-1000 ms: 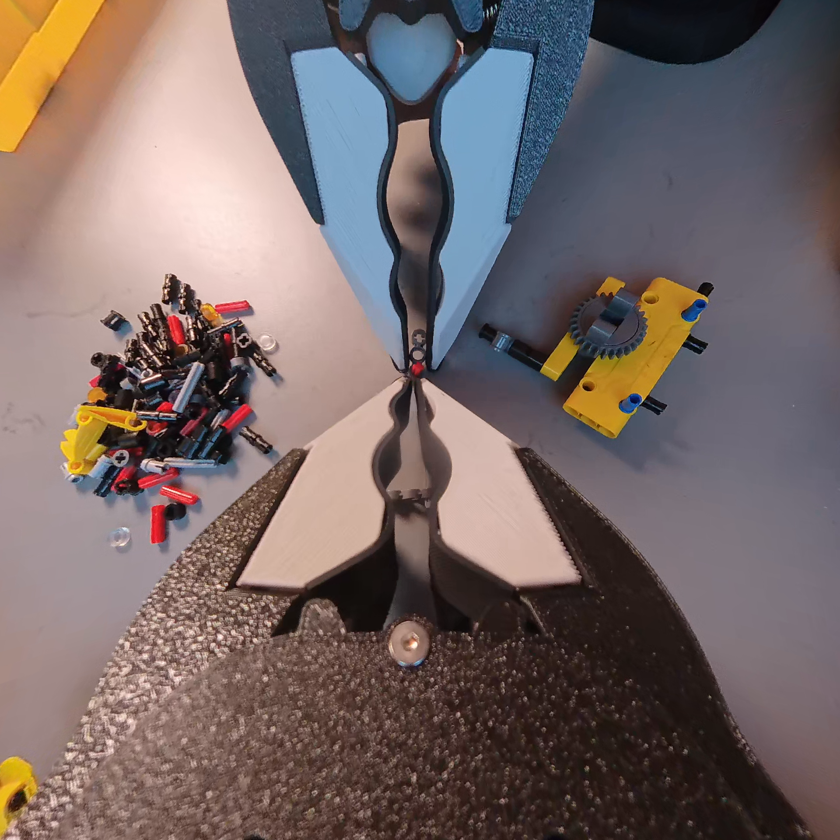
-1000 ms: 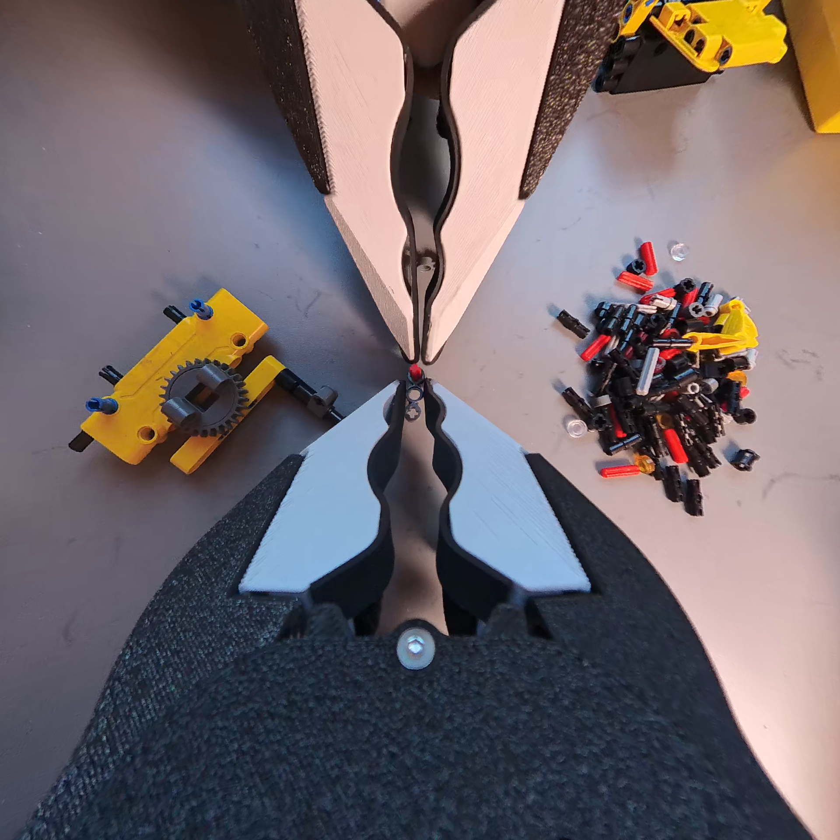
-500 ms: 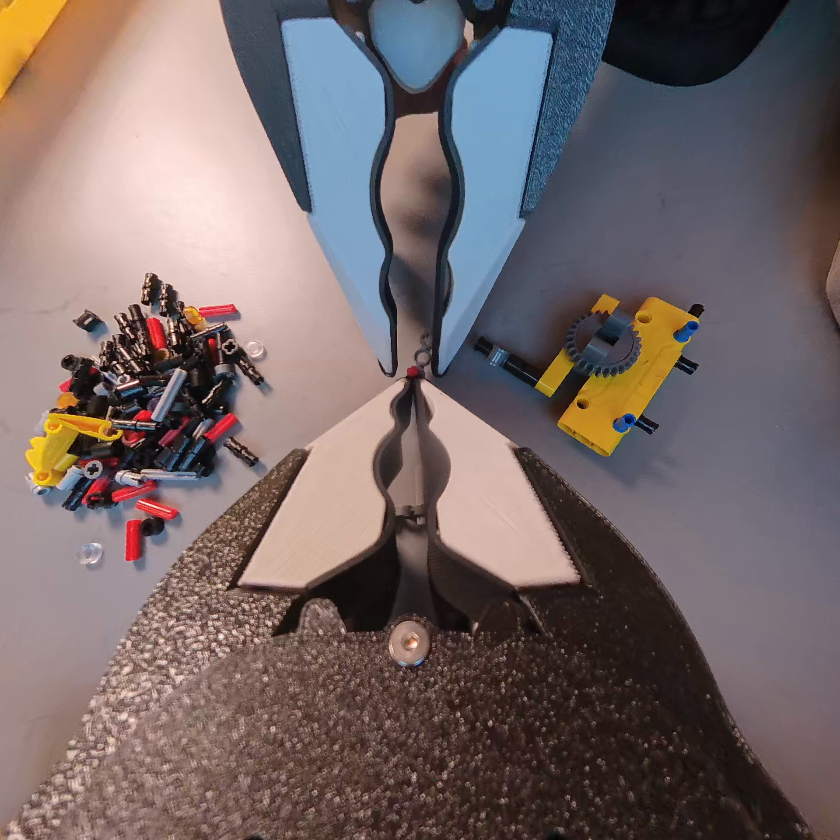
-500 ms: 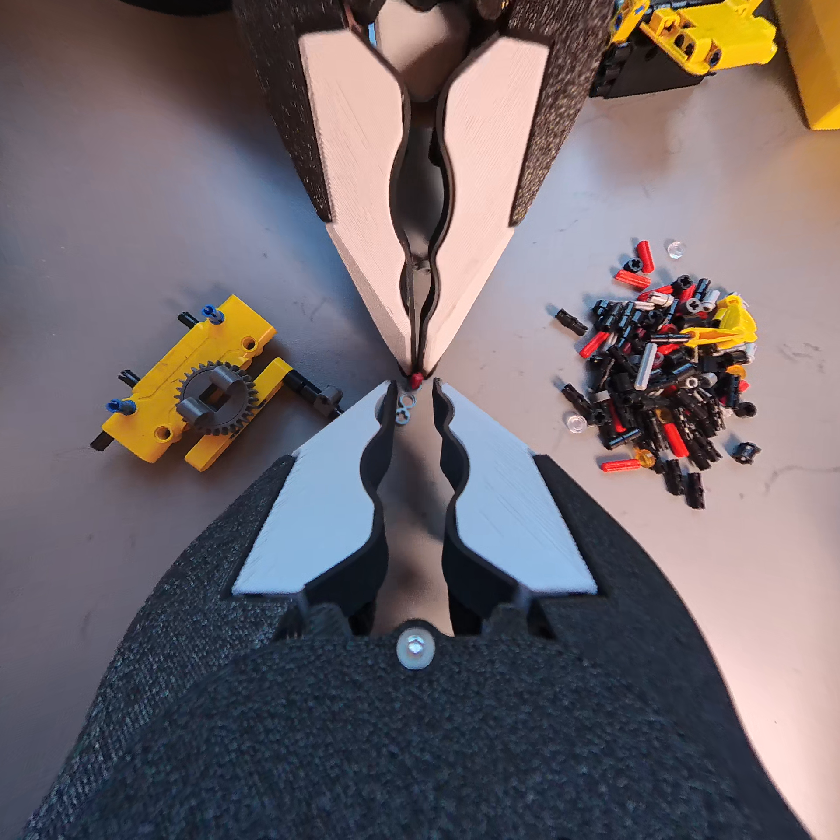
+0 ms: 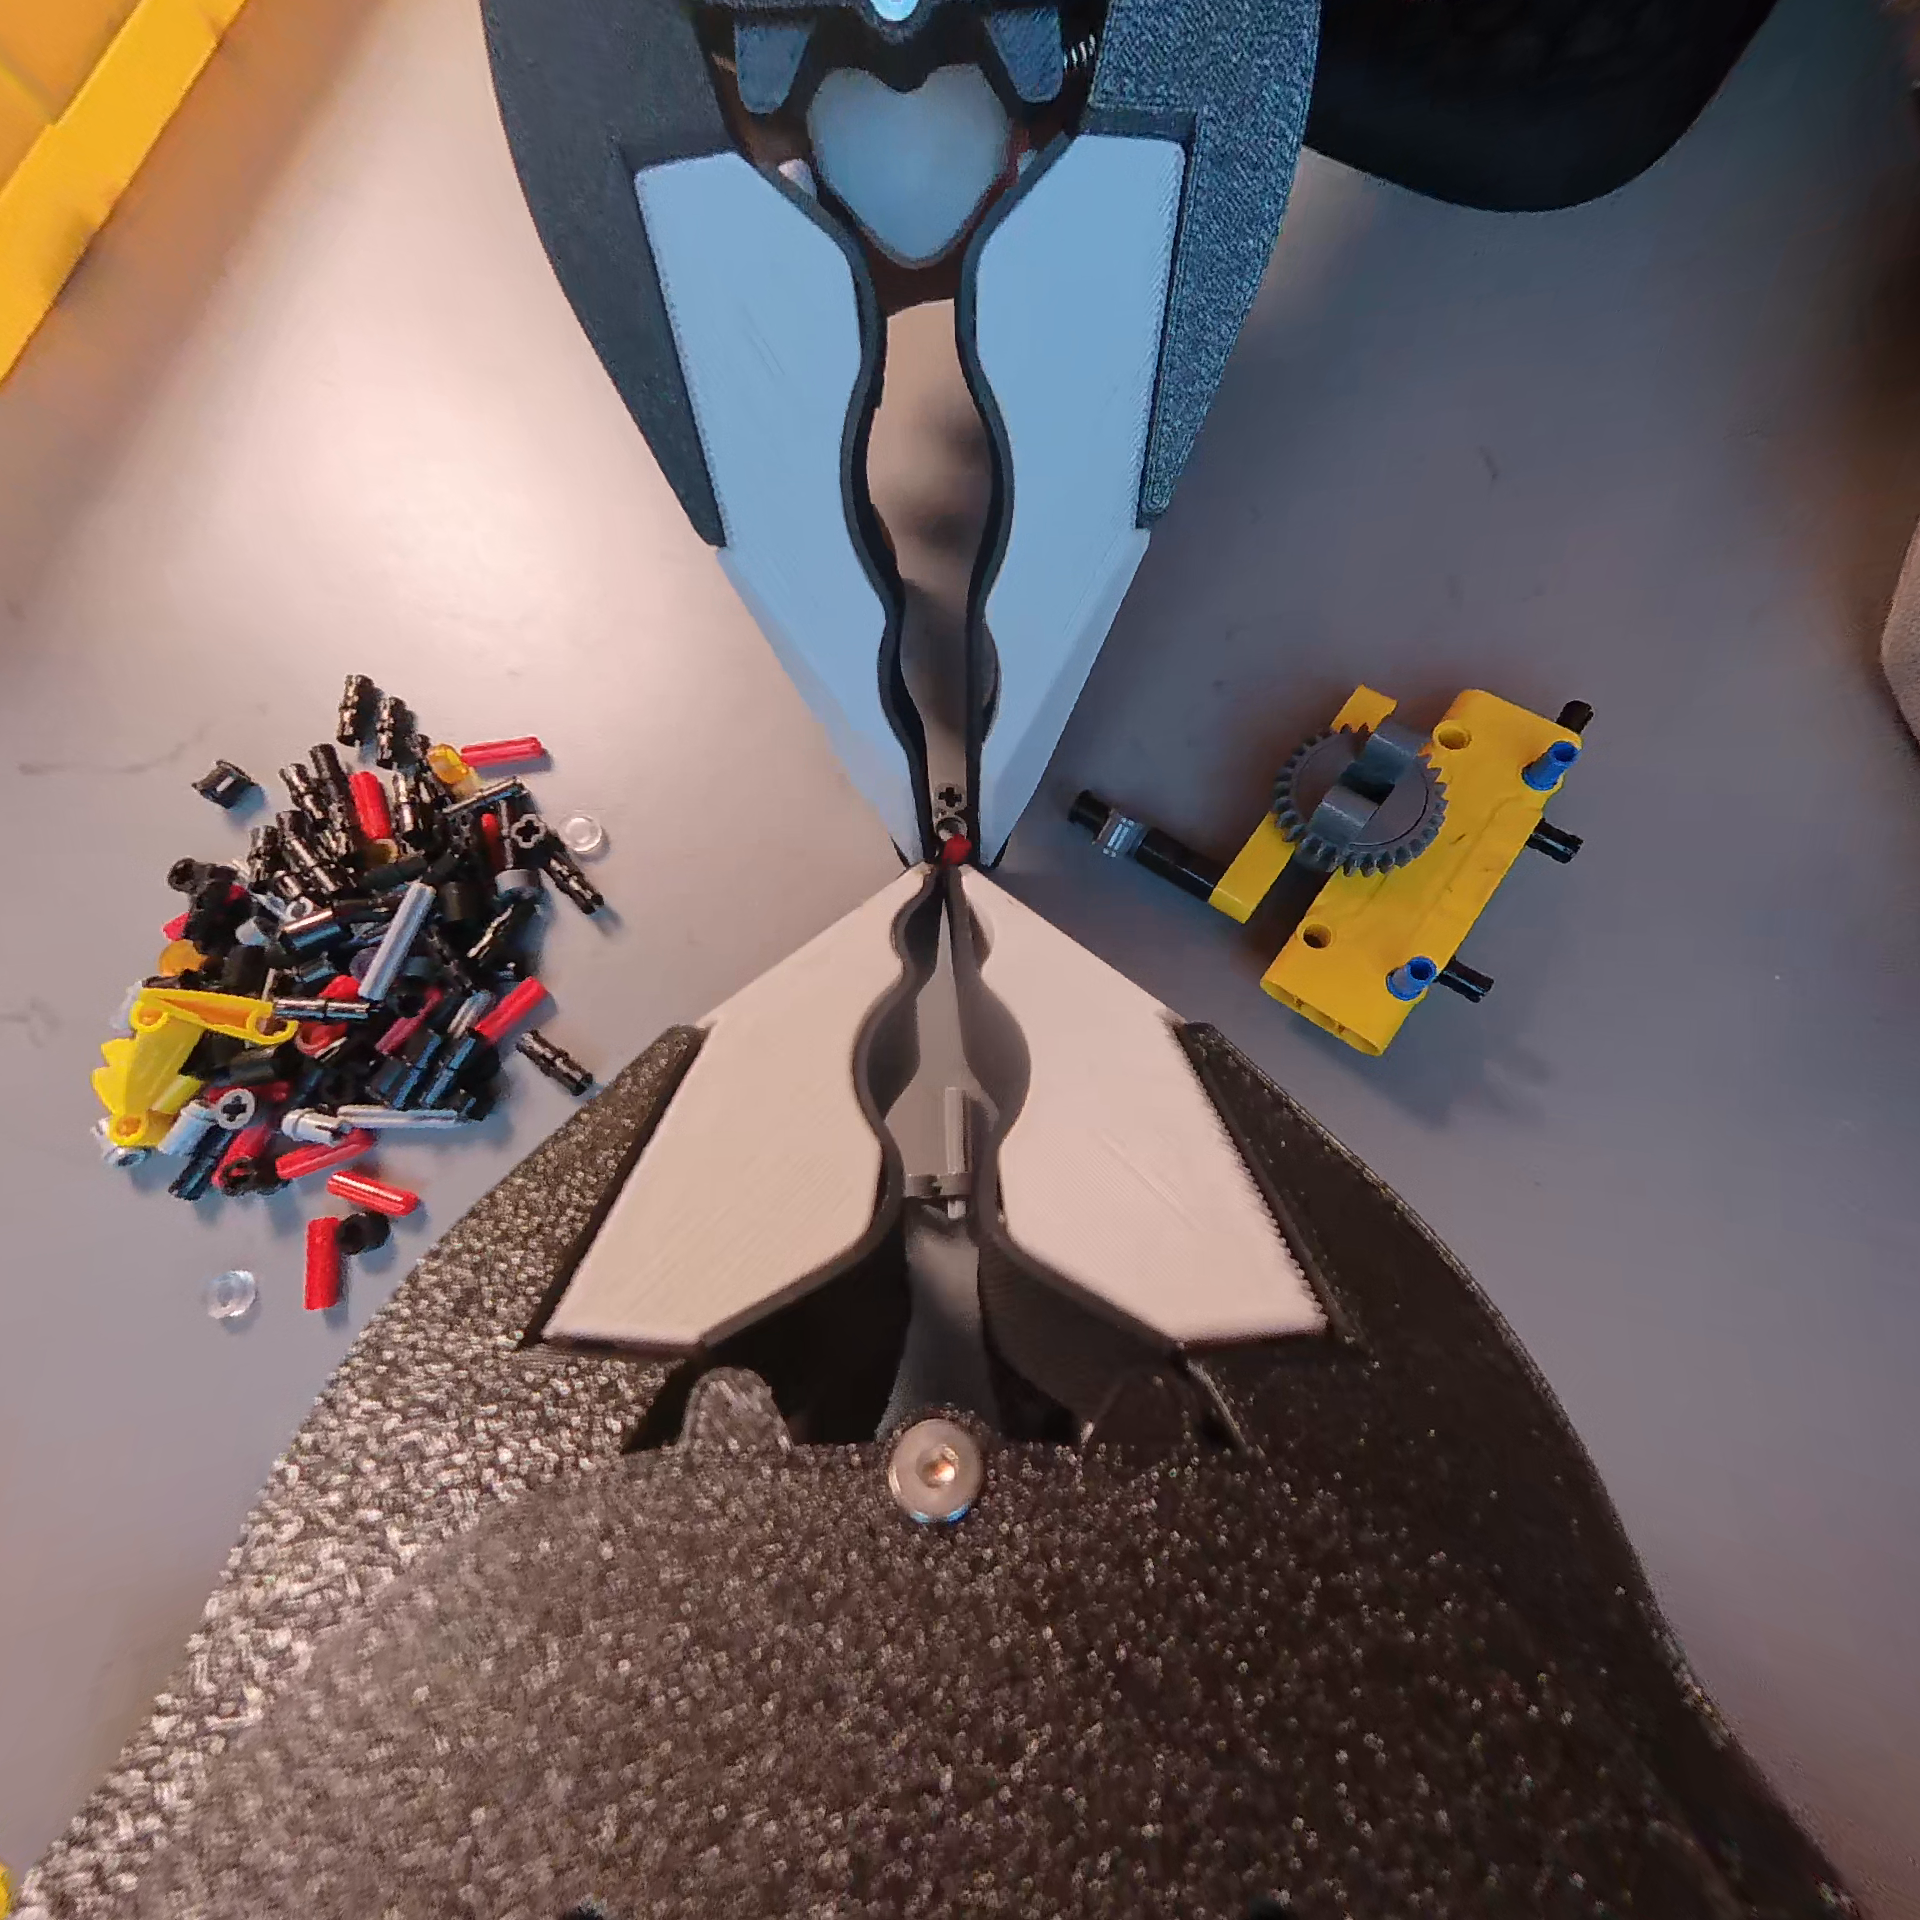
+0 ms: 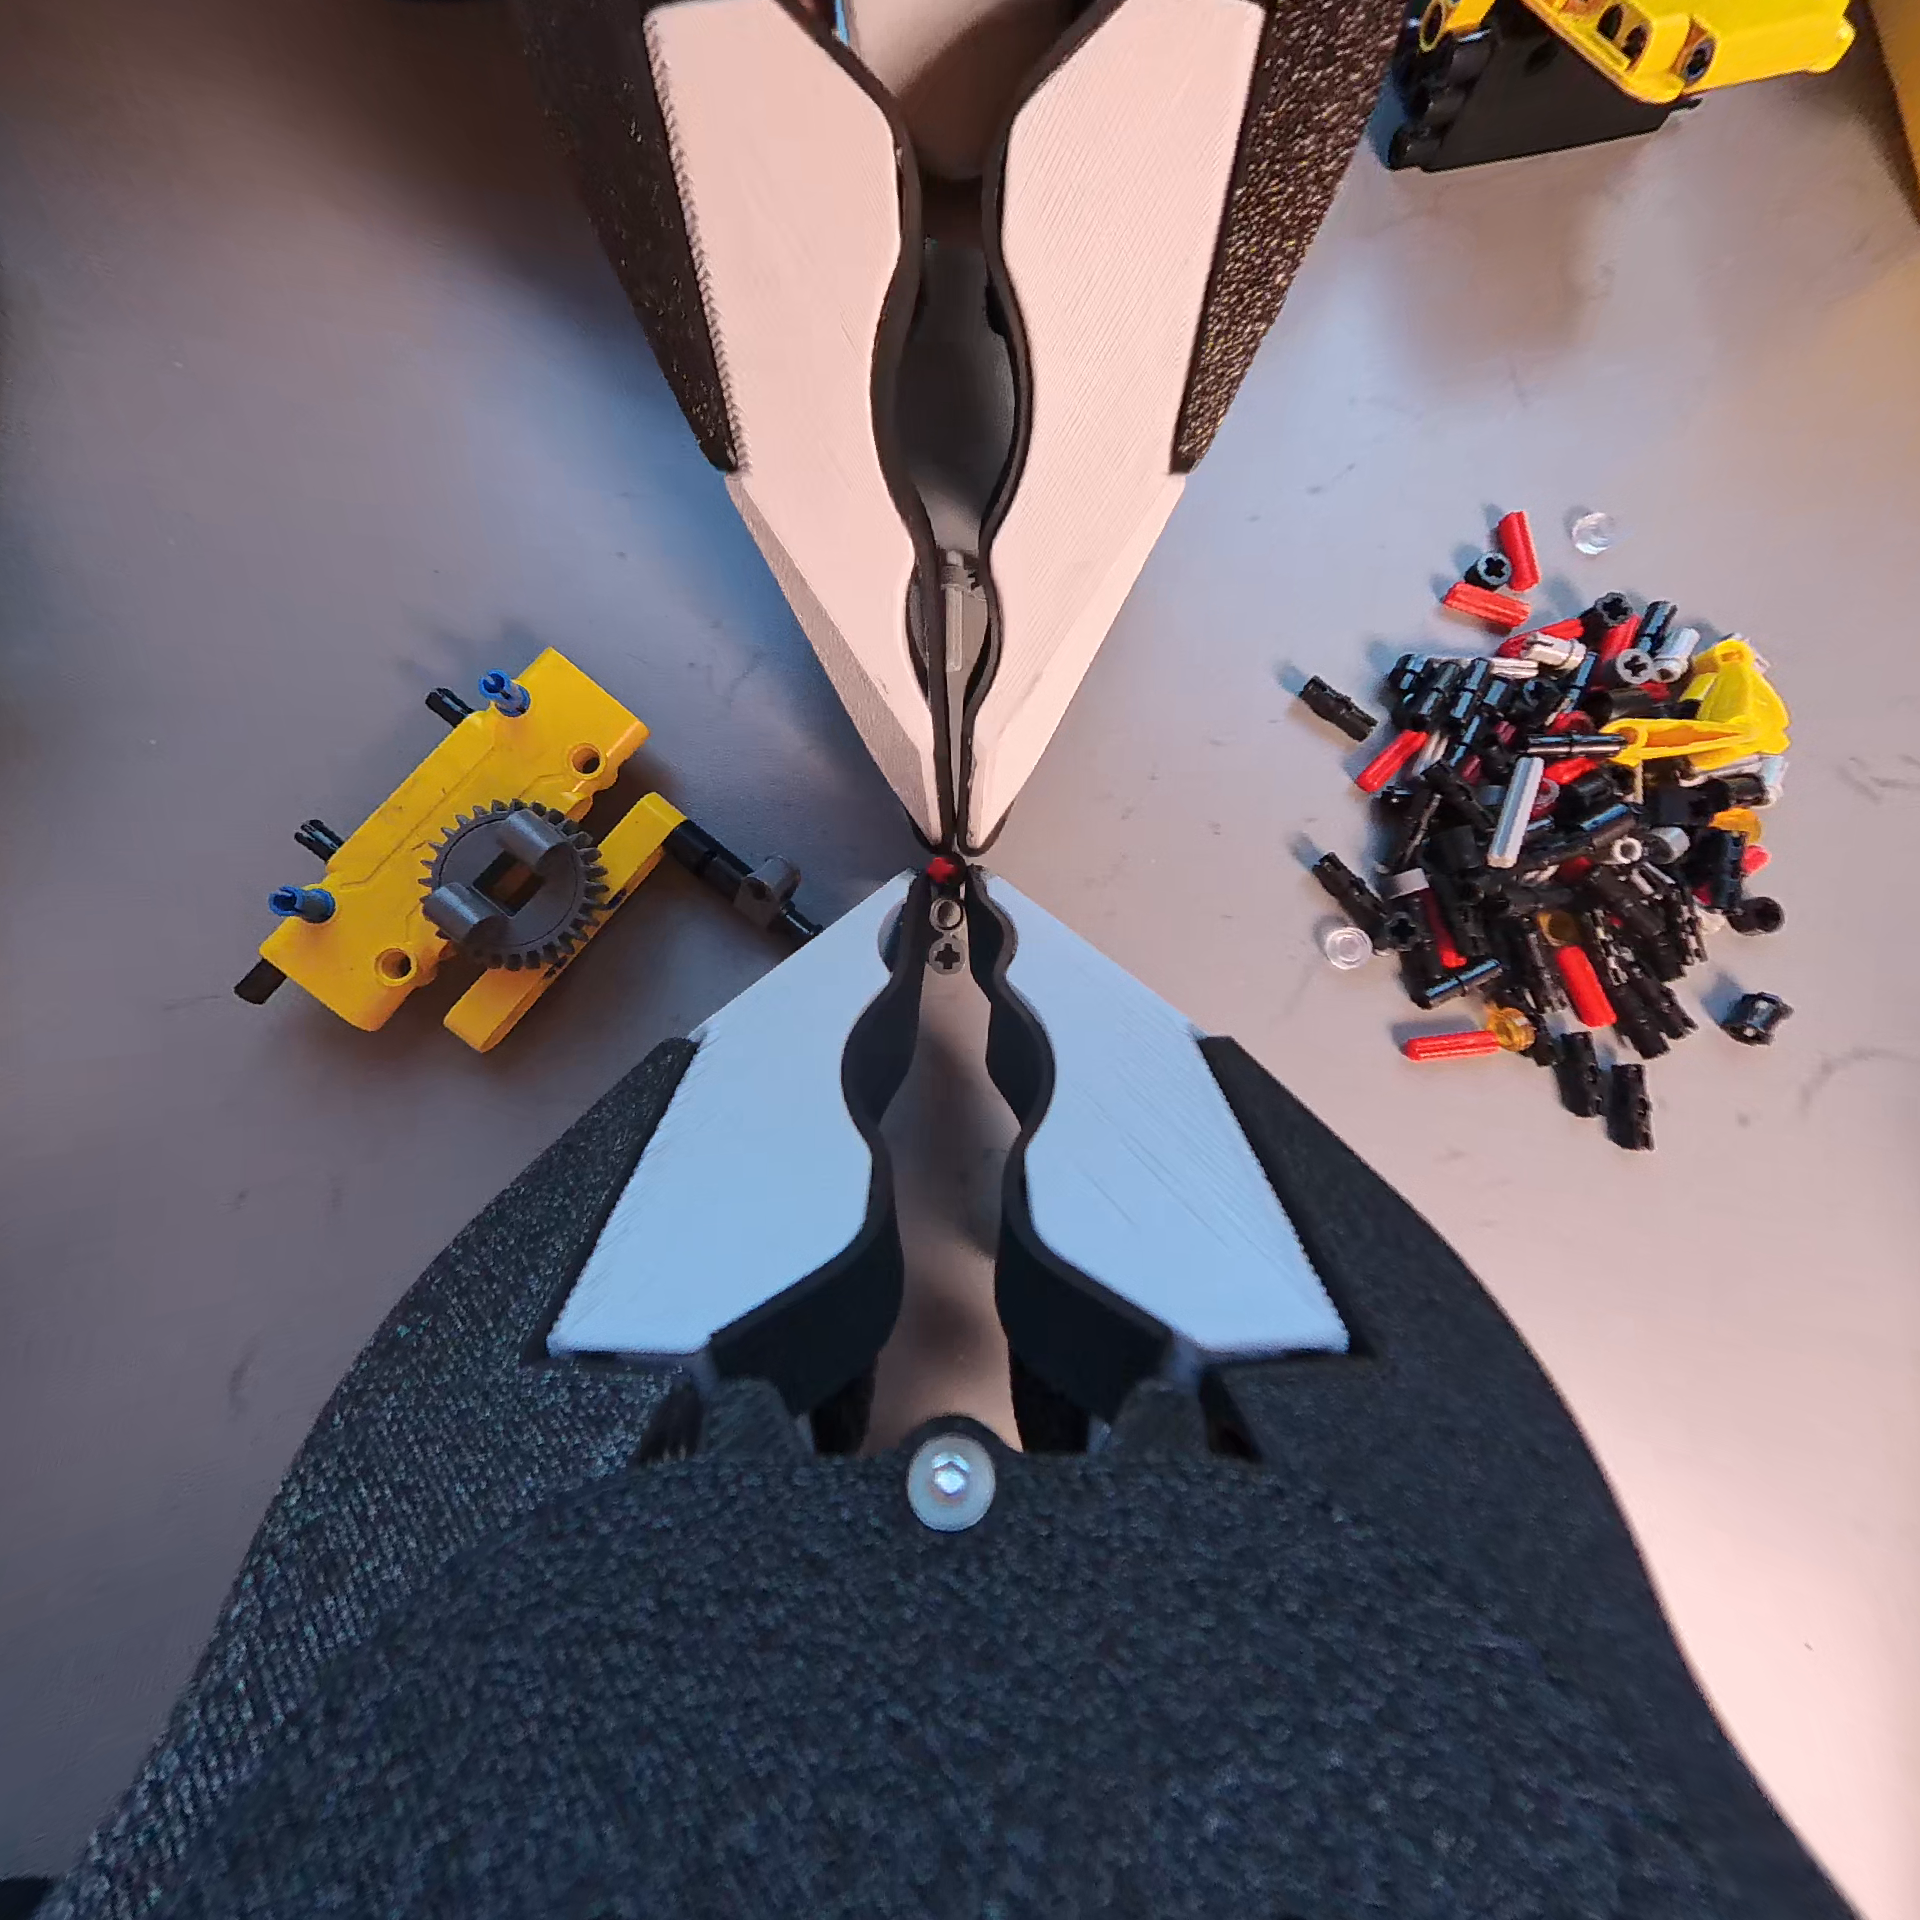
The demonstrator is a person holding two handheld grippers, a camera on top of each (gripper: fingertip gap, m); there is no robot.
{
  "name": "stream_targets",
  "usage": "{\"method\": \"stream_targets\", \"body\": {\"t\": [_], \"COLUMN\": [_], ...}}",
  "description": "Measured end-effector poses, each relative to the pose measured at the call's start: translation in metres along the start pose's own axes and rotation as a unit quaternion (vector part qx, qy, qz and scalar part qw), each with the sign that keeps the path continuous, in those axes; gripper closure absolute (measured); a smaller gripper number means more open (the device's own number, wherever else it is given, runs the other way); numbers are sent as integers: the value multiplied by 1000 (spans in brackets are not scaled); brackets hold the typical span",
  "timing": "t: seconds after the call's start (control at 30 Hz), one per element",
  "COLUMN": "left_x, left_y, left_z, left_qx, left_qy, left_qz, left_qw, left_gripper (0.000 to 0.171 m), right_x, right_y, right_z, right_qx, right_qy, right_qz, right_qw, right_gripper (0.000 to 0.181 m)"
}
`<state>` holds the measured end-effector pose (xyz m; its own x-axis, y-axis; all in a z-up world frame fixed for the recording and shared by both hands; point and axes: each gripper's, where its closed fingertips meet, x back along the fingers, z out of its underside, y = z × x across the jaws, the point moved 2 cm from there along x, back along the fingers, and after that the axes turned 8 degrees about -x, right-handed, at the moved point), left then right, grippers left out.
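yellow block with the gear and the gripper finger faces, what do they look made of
The yellow beam block with a dark grey gear looks like moulded hard plastic, glossy, with faint scuffs on its top. The pale grey finger faces of the left tongs look 3D-printed plastic, matt, with fine parallel layer lines; their dark wavy inner lining may be rubbery, which is unclear.

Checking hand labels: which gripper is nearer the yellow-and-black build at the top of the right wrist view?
Left. The left gripper, shut on a red pin, has its body beside the build; the right gripper, shut on a grey connector, sits farther off.
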<state>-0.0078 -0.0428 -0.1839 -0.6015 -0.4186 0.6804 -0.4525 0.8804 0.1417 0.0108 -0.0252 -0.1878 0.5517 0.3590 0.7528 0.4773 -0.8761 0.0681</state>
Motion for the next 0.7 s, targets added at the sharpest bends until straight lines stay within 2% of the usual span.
{"method": "stream_targets", "body": {"t": [0.27,0.4,0.57,0.7], "left_x": [-3,-5,-6,-7], "left_y": [1,1,1,1], "left_z": [0,2,1,1], "left_qx": [10,43,43,48], "left_qy": [15,39,89,102], "left_qz": [-5,13,22,20], "left_qw": [1000,998,995,993], "left_gripper": [171,171,171,171], "right_x": [0,-2,-3,-3], "right_y": [-1,-1,-2,-2], "right_z": [1,1,0,0], "right_qx": [-37,-43,-48,-48], "right_qy": [2,27,62,65], "right_qz": [-18,-18,-22,-17], "right_qw": [999,999,997,997], "right_gripper": [177,177,177,176]}}
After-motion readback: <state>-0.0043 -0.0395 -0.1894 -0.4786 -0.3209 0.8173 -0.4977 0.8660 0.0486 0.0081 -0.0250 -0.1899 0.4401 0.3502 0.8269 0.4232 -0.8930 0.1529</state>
